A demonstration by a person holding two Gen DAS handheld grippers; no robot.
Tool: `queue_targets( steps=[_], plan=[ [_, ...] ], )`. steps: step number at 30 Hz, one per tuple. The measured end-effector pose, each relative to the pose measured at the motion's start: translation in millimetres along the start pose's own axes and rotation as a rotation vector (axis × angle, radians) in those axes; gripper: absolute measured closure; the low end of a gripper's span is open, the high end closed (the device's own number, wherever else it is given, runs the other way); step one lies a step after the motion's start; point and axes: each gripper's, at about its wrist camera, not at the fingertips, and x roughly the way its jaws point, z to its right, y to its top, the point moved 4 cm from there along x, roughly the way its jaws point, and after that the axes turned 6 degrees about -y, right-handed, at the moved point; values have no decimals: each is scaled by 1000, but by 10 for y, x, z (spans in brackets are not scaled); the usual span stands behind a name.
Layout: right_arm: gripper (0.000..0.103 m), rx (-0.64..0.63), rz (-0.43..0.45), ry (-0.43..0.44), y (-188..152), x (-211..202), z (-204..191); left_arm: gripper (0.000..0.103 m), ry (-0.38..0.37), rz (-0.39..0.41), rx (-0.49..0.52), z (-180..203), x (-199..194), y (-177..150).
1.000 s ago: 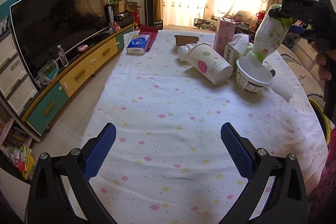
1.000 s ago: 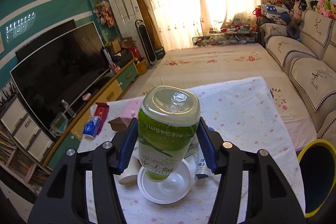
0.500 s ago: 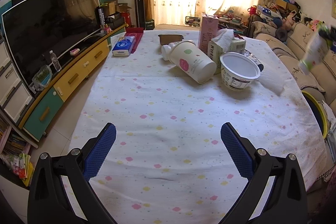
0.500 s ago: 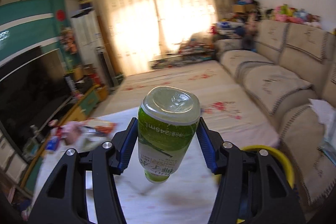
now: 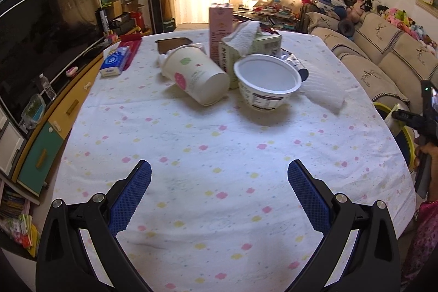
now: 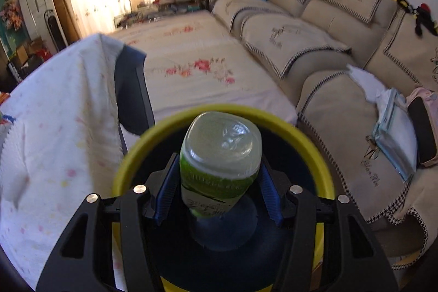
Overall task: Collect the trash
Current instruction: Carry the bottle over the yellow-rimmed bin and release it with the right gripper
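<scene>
My right gripper (image 6: pixel 217 188) is shut on a green-labelled plastic bottle (image 6: pixel 220 160), held bottom-up right above the yellow-rimmed trash bin (image 6: pixel 175 119) beside the table. The right gripper also shows at the left wrist view's right edge (image 5: pixel 410 118), over the bin (image 5: pixel 383 107). My left gripper (image 5: pixel 219 196) is open and empty, low over the near part of the dotted tablecloth (image 5: pixel 208 144). On the table lie a tipped white cup (image 5: pixel 194 74), a white bowl (image 5: pixel 267 81), a tissue box (image 5: pixel 251 45) and a pink carton (image 5: pixel 220 29).
A blue tissue pack (image 5: pixel 113 62) and a brown tray (image 5: pixel 173 44) lie at the table's far left. A TV cabinet (image 5: pixel 49 127) runs along the left. A beige sofa (image 6: pixel 342 51) stands right of the bin, with papers (image 6: pixel 394 133) on it.
My right gripper has carried the bottle from above the white bowl off the table's right side to over the yellow bin. The left gripper has stayed open over the table, its view shifted slightly.
</scene>
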Motion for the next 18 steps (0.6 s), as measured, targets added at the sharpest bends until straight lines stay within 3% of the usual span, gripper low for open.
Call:
queue_targets(
  steps=[3,10,16,18],
  plan=[
    [50,-1,-3,-36,-20,60,31,5,-17,-10,18,82,79,71],
    [46,1,2,10,-24,-3,30,5,-72,-24,77,308,214,296],
    [44,10,27,41,15,-183,24,5,-96,-24,207,662,416,596],
    [43,10,34,49,16,-234,20,11,-96,-42,242,747,532,686]
  ],
)
